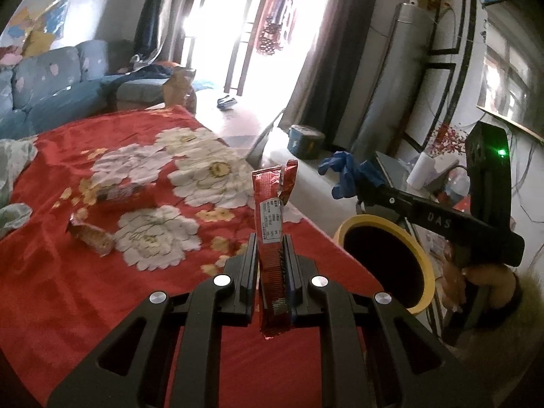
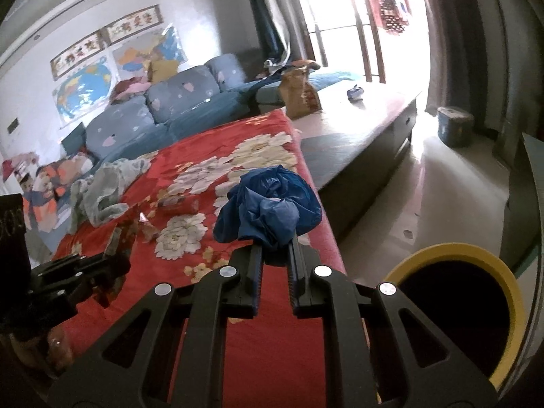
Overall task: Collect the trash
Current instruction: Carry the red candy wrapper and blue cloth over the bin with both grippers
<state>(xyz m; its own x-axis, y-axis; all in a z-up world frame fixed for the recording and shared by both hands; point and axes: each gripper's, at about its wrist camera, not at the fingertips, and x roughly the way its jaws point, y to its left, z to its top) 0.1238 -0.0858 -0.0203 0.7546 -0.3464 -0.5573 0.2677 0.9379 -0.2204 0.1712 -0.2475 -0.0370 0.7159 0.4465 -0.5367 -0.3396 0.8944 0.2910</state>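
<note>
Above the red cloth, left wrist view: a red wrapper [image 1: 272, 234] is pinched upright in the left gripper [image 1: 270, 268], jaws closed on its lower half, torn top free.
Wrapper handling: judged light, thin and crinkly — likely slippery foil; the flat middle is the sound place to be held, not the ragged top.
Trash left on cloth: two more wrappers [image 1: 91, 234] [image 1: 125, 195] are seen lying flat on the flowered cloth [image 1: 51, 272].
Bin: a yellow-rimmed bin [image 1: 343, 231] stands just off the table edge, to the right.
Over the table edge, right wrist view: a crumpled blue glove [image 2: 268, 207] is clamped by the right gripper [image 2: 275, 255], jaws shut on its bunched base.
Glove handling: soft, limp, weightless by the look — best taken at the bunch, since loose folds may snag.
Bin again: its yellow rim [image 2: 452, 250] is seen low right, near.
</note>
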